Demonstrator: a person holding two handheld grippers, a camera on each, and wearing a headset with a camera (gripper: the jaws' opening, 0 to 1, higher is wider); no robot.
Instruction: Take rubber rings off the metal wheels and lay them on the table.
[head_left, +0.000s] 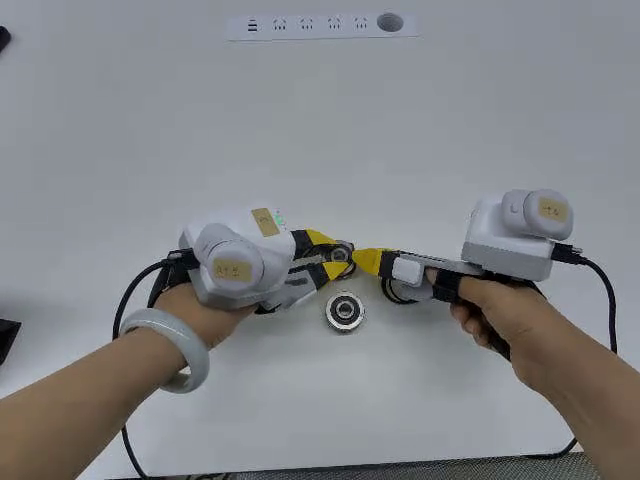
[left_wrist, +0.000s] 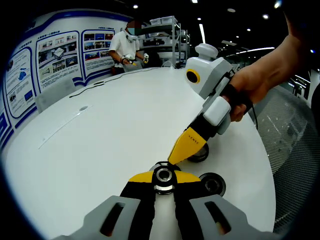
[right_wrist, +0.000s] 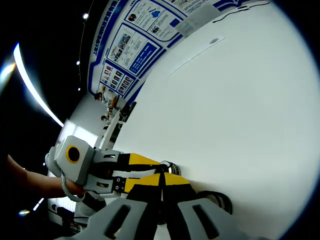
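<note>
Wheel nearest the person, the spare wheel (head_left: 344, 310), lies flat on the desk (head_left: 300, 150) with a dark rubber band round it, just in front of both tools and touched by neither. Just beyond it the left gripper (head_left: 335, 255) points in from the left, its jaws closed down on the held wheel (left_wrist: 164, 176). One yellow tip sits on either side of the rim, so the wheel's flat face looks up and its axle stands roughly upright between them. The right gripper (head_left: 366, 261) points at it from the right, and the two tools lie nearly nose to nose along one line. Its jaws are pressed together to a thin seam, and the tip rests on the far edge of the held wheel's rim, the side the left jaws leave bare. Whether a lip of rubber is pinched in that seam is too small to tell. As I judge it, the coming move turns on that contact: the ring must peel up over the face from this free edge, and the right gripper is the one placed to pull. Under the right gripper's nose a loose ring (head_left: 391, 293) lies on the desk, apparently off its wheel. Far back, a power strip (head_left: 320, 24) sits near the desk's far edge.
</note>
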